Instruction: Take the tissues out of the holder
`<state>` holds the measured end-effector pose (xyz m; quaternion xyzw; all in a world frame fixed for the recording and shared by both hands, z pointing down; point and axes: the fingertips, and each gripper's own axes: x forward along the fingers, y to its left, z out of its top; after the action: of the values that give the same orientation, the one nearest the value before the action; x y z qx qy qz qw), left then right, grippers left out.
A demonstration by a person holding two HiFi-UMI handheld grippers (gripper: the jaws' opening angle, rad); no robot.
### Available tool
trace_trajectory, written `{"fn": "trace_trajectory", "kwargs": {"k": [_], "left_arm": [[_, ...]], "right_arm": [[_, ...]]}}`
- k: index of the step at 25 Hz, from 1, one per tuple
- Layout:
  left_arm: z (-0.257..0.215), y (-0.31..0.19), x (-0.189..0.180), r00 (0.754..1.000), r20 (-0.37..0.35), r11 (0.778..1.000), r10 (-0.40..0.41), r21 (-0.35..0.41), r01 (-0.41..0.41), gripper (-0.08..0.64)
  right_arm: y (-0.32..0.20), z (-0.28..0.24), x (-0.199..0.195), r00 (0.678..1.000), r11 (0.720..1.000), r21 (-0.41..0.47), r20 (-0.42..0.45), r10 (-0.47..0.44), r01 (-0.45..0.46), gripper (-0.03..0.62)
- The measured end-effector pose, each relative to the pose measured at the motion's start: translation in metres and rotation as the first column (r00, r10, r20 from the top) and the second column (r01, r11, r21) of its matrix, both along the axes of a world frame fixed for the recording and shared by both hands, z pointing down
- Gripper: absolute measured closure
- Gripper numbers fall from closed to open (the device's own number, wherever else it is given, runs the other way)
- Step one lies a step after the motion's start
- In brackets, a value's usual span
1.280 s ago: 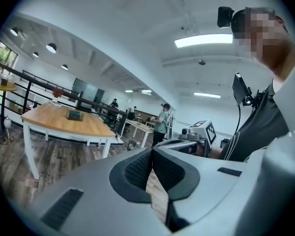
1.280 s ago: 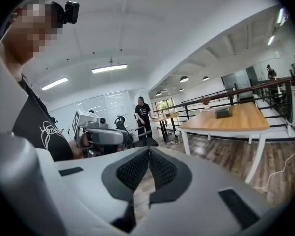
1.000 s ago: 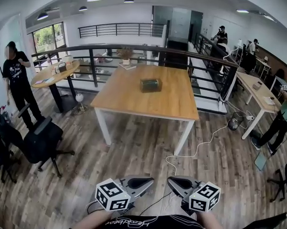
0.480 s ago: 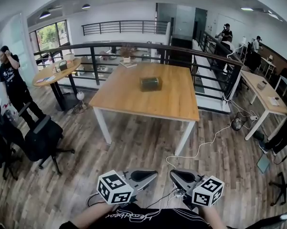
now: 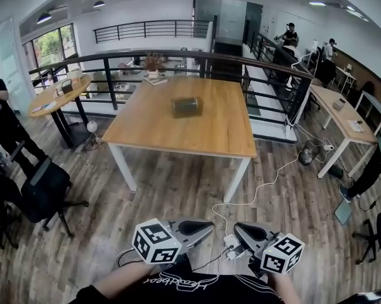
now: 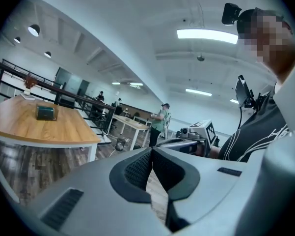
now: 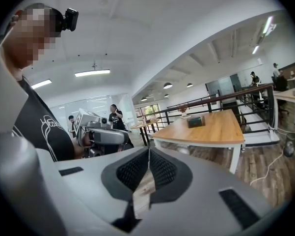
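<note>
Ahead, wood floor: is stretching from the person's feet to the table, lying between both grippers and the task's thing.
Black railing: is running behind the table, along its far side and down its right.
Wooden table: is standing on white legs in the middle of the room, well apart from both grippers.
Side desk: is standing to the right, beyond the railing.
Round table: is standing at the left, near the windows.
Office chair: is sitting on the floor to the left of the table, off the straight line to it.
White cable: is trailing across the floor from the right side towards the person, passing near the table's front right leg.
Left gripper: is pointing towards the table, its pads pressing together at the tips with nothing between them.
Right gripper: is pointing the same way beside the left one, jaws closed on nothing.
Tissue holder: is sitting alone near the middle of the tabletop; it is showing as a low, dark greenish box with rounded ends, too small here to tell whether tissue is sticking out.
</note>
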<state>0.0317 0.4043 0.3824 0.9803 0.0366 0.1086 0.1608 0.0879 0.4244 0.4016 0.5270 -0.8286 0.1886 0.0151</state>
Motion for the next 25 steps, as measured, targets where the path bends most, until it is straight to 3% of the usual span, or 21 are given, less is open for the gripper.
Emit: {"fn": "trace_trajectory", "kwargs": {"k": [5, 11, 16, 20, 25], "left_arm": [[0.014, -0.061, 0.023, 0.999, 0.024, 0.999, 0.031, 0.008, -0.032, 0.548], [0.018, -0.173, 0.025, 0.999, 0.045, 0.999, 0.028, -0.039, -0.026, 0.548], [0.004, -0.293, 0.003, 0.998, 0.046, 0.999, -0.043, -0.022, 0.044, 0.548], [-0.009, -0.377, -0.009, 0.996, 0.014, 0.996, -0.087, 0.0, 0.087, 0.548], [-0.004, -0.455, -0.022, 0.991, 0.004, 0.991, -0.132, 0.01, 0.132, 0.548]], "right_arm": [[-0.056, 0.019, 0.021, 0.999, 0.998, -0.051, 0.019, 0.031, -0.03, 0.574], [-0.17, 0.017, 0.021, 0.999, 0.997, -0.071, 0.031, 0.021, -0.018, 0.574], [-0.285, -0.004, 0.006, 0.999, 0.997, -0.052, 0.014, -0.048, 0.049, 0.574], [-0.372, -0.017, -0.005, 0.994, 0.995, -0.033, -0.051, -0.101, 0.099, 0.574], [-0.442, -0.013, -0.019, 0.989, 0.991, -0.028, -0.067, -0.13, 0.128, 0.574]]}}
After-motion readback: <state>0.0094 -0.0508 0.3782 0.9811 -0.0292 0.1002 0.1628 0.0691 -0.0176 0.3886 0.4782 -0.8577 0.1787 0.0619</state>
